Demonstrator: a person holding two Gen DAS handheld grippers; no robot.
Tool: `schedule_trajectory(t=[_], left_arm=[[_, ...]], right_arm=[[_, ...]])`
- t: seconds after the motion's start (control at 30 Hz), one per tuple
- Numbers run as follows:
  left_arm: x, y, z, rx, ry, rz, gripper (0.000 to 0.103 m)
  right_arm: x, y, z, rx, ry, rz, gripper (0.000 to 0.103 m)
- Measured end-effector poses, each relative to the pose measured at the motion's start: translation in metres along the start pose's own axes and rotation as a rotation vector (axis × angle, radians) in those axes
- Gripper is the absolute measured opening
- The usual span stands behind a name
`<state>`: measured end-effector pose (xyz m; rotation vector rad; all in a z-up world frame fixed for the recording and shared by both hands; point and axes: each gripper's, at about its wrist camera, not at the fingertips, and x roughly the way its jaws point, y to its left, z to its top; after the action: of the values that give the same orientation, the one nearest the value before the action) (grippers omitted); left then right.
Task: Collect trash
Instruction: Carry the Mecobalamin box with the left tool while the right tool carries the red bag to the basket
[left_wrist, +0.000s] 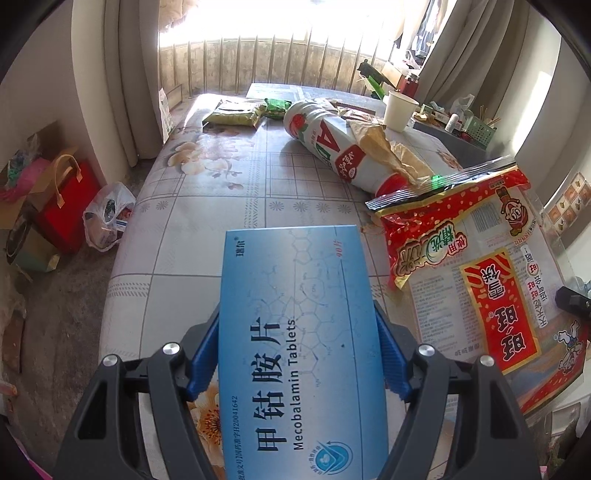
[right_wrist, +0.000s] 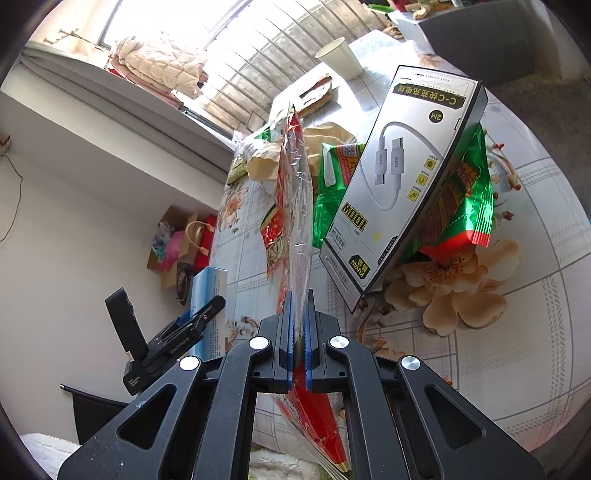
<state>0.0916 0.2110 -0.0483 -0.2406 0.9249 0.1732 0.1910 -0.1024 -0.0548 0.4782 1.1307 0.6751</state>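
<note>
While my left claw (left_wrist: 295, 354) grips the blue tablet box (left_wrist: 295, 332) across its flat width, the blue pads pressing both long edges, the box juts forward over the bench (left_wrist: 207, 229). My right claw (right_wrist: 299, 314) is pinched nearly shut on the red snack bag (right_wrist: 293, 192), a thin crinkly plastic film that stands edge-on between the pads and runs ahead of them. From the left wrist, that same bag (left_wrist: 480, 280) hangs just right of the tablet box. Beyond lie a white plastic bottle (left_wrist: 332, 147) on its side with a red cap, crumpled brown paper (left_wrist: 384, 147) touching it, and an upright paper cup (left_wrist: 399, 109). From the right wrist, a grey cardboard cable box (right_wrist: 402, 184) leans on a shiny green snack bag (right_wrist: 469, 199). A flowered plastic cloth covers the bench.
</note>
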Motion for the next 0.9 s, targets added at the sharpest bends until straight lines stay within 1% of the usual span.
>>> schedule_trajectory(t=[0.17,0.47,0.7,0.9], left_arm=[[-0.011,-0.001,0.004,-0.004,-0.021,-0.014,0.071],[-0.037,-0.020,0.011,0.022,-0.065,-0.059,0.071],[-0.061,-0.050,0.018,0.081,-0.109,-0.106,0.071],[-0.086,-0.095,0.025,0.168,-0.161,-0.176,0.071]], right_arm=[[-0.012,-0.001,0.000,-0.003,-0.027,0.019,0.003],[-0.036,0.002,-0.003,-0.031,-0.093,0.061,0.003],[-0.070,-0.001,-0.007,-0.045,-0.166,0.098,0.003],[-0.111,-0.016,-0.011,-0.043,-0.257,0.126,0.003]])
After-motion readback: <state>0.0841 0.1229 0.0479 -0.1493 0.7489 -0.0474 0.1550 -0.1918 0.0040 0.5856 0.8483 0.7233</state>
